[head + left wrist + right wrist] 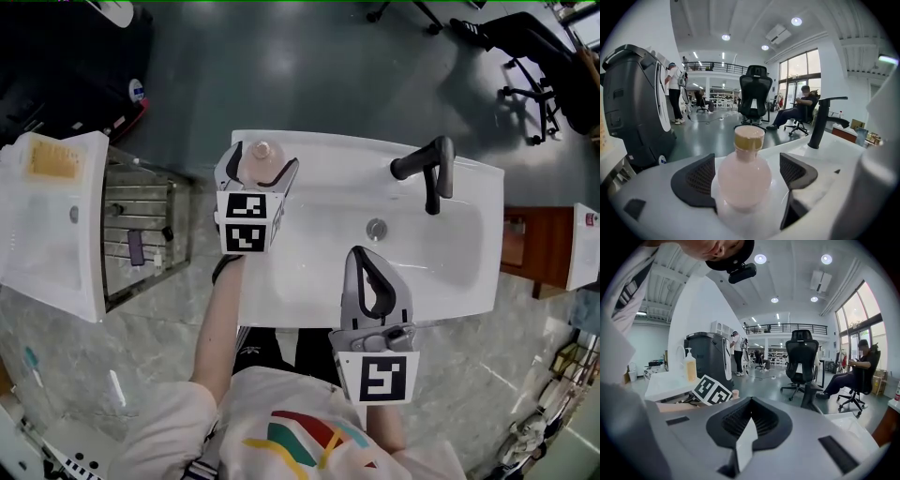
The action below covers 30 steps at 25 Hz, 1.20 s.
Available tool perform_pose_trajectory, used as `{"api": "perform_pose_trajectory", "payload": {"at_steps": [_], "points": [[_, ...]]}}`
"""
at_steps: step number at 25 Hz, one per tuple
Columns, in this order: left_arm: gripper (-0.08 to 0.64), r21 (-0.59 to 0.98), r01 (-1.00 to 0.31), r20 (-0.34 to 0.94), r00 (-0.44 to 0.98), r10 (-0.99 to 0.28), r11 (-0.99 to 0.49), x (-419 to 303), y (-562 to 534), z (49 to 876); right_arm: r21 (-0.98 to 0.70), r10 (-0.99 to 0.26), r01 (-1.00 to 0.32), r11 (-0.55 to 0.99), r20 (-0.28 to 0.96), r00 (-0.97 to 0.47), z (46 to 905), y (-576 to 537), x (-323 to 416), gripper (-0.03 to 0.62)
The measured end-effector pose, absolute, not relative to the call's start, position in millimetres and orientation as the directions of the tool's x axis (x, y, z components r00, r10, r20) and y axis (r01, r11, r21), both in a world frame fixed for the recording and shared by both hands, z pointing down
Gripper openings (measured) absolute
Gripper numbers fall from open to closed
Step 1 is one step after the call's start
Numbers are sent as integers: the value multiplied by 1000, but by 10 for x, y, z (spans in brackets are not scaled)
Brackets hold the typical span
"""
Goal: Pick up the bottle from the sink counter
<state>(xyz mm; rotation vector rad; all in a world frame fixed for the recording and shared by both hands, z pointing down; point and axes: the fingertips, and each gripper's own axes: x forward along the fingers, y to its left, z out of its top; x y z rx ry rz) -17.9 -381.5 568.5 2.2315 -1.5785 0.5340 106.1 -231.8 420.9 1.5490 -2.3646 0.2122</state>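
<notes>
Standing upright on the back corner of the white sink counter (309, 150), on the person's left side, is the pale pink round-bellied bottle (743, 180). Its body looks frosted and half clear, it narrows to a short neck, and a tan cylindrical cap closes it. The left gripper (264, 157) has its dark ribbed jaws wide apart with the bottle between them. In the left gripper view there is a clear gap on the right side of the bottle, while the other pad is very near to it; whether that pad touches, I cannot tell. The right gripper (750, 401) hangs over the front part of the basin with its jaws closed together and nothing between them. The black tap (427, 169) stands at the back of the basin, well apart from the bottle.
</notes>
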Motion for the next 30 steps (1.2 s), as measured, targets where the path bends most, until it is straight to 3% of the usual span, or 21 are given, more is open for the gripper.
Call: {"api": "perform_pose_trajectory", "payload": {"at_steps": [20,30], "points": [[405,-53,-958,611,193,-767,-283,-191,-3904,6001,62,-867,-922,382,370,-335,4339,-2269,1153,11],[405,-61,-965,611,165,-774,-254,-218,-3926,5999,25,-858,-927,375,387,-337,4367,-2218,1097,11]]}}
